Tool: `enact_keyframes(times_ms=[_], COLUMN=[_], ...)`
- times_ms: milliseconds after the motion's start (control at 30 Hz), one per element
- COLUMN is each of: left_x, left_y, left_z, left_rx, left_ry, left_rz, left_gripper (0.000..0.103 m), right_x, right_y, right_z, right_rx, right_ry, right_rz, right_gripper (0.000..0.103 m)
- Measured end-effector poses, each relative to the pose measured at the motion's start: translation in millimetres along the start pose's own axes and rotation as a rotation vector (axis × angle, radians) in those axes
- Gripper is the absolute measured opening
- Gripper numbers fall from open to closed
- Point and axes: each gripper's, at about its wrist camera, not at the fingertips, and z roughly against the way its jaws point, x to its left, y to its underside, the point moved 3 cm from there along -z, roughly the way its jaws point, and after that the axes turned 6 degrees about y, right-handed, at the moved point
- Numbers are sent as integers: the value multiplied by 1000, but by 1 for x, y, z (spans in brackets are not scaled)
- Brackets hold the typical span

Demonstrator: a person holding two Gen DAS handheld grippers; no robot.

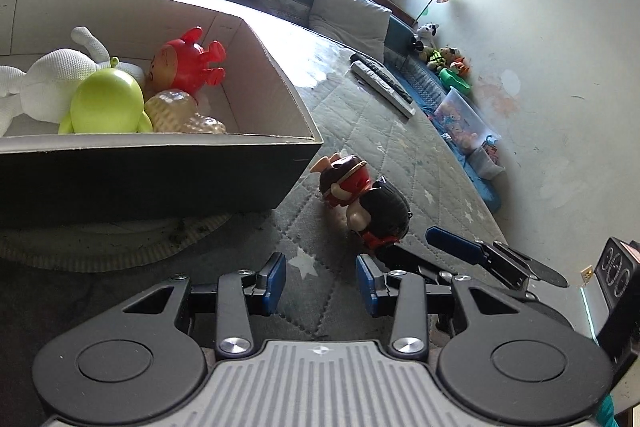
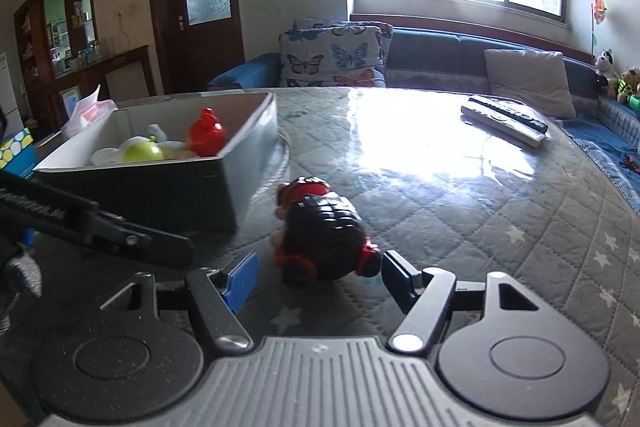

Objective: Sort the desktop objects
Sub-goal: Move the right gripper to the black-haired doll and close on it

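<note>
Right gripper (image 2: 318, 277): jaws apart with nothing clamped, blue pads (image 2: 241, 281) flanking the rear of the black-and-red toy figure (image 2: 324, 231) without pressing on it.

Left gripper (image 1: 321, 283): jaws apart, empty, pointed at bare quilted cover just beside the same toy.

Toy figure (image 1: 362, 201): lies on its side on the table cover (image 2: 480, 227), just beside the near corner of the cardboard box (image 2: 168, 183), outside it. Rounded, glossy body; likely to roll or squirt out of a shallow pinch.

Advice for the step in hand, a pick-up by the right gripper: ease forward until the pads sit past the widest part of the dark body, keep them level with the cover, then close squarely across the body and not on the small red wheels at the rear.

Box contents: red toy (image 2: 206, 137), green toy (image 2: 143, 151), white knitted toy (image 1: 56, 77), pale textured toy (image 1: 176, 111); room remains at the near right corner.

Left gripper is best kept clear of the lift path.

Remote controls (image 2: 506, 125): well apart, at the table's far side.
</note>
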Motion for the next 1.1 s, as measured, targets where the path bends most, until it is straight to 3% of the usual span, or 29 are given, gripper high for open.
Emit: enact_keyframes(times_ms=[100,567,1100], left_x=[0,-4,-8], left_y=[-1,-16,-7], left_z=[-3,-14,-12], left_rx=[2,-25,-2], left_ry=[-12,-20,39], left_rz=[4,22,17], left_gripper=[41,41,41], right_x=[-5,-1,16], right_y=[-4,-7,26], right_z=[-11,-52,2], right_rx=[6,66,66], right_ry=[-13,-89,-166], right_rz=[-4,32,59], right_gripper=[77,75,74])
